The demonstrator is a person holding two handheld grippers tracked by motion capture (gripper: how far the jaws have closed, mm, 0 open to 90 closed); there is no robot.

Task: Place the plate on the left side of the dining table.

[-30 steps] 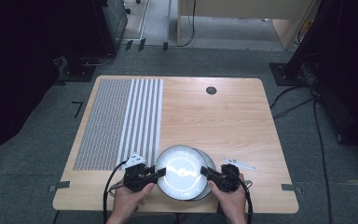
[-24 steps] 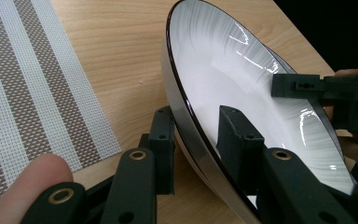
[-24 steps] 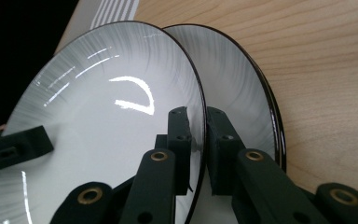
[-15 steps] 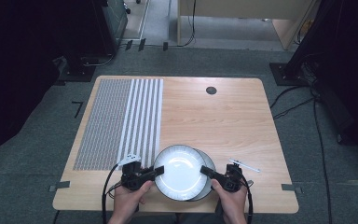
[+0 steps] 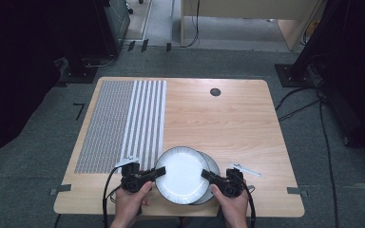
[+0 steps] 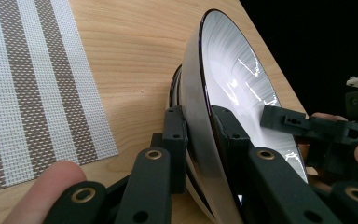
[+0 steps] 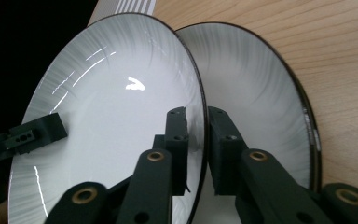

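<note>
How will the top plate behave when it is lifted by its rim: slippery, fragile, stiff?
The top plate looks glazed and glossy, so it may slip in the thin rim grips of the left hand-held gripper and right hand-held gripper. It seems stiff and probably breakable. It could scrape the lower plate.

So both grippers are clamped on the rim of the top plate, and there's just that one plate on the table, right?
Not quite. Both the left gripper and the right gripper do clamp the top plate by its rim, but a second plate lies under it. The right gripper view shows the two rims side by side.
</note>
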